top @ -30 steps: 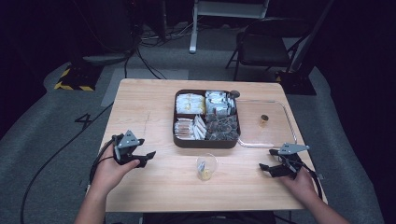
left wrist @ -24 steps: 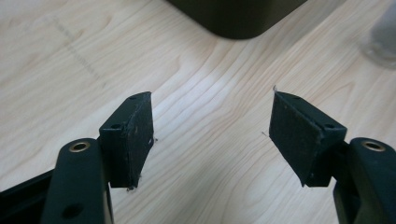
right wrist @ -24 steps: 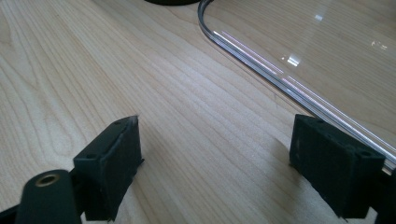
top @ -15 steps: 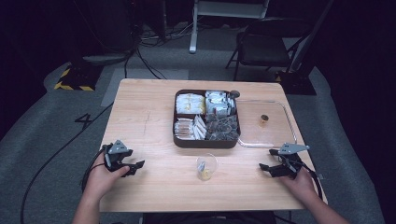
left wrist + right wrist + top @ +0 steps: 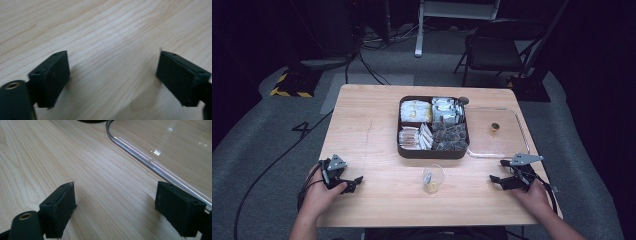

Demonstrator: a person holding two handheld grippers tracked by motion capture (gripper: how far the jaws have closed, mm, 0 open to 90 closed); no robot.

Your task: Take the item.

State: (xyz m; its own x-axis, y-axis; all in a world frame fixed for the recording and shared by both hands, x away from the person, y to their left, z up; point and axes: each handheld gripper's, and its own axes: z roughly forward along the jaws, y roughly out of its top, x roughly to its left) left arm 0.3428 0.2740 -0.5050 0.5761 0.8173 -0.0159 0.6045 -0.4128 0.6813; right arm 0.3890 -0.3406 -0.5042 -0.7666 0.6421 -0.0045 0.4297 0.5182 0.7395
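Observation:
A dark square box (image 5: 433,150) with four compartments of wrapped snacks stands mid-table. Its clear lid (image 5: 494,142) lies flat to the right of it, a small dark knob (image 5: 495,127) on top. A clear plastic cup (image 5: 432,179) with something yellow inside stands in front of the box. My left gripper (image 5: 352,183) rests low on the table's front left, open, jaws wide apart over bare wood (image 5: 112,75). My right gripper (image 5: 498,181) sits at the front right, open, with the lid's curved rim (image 5: 140,157) just past its jaws.
The wooden table (image 5: 372,125) ends close behind both hands. On the grey floor beyond it are a folding chair (image 5: 492,50), cables (image 5: 362,55) and a yellow-black striped block (image 5: 289,85).
My left hand has drawn its gripper back and to the left, down toward the table's front edge. The right gripper has stayed where it was.

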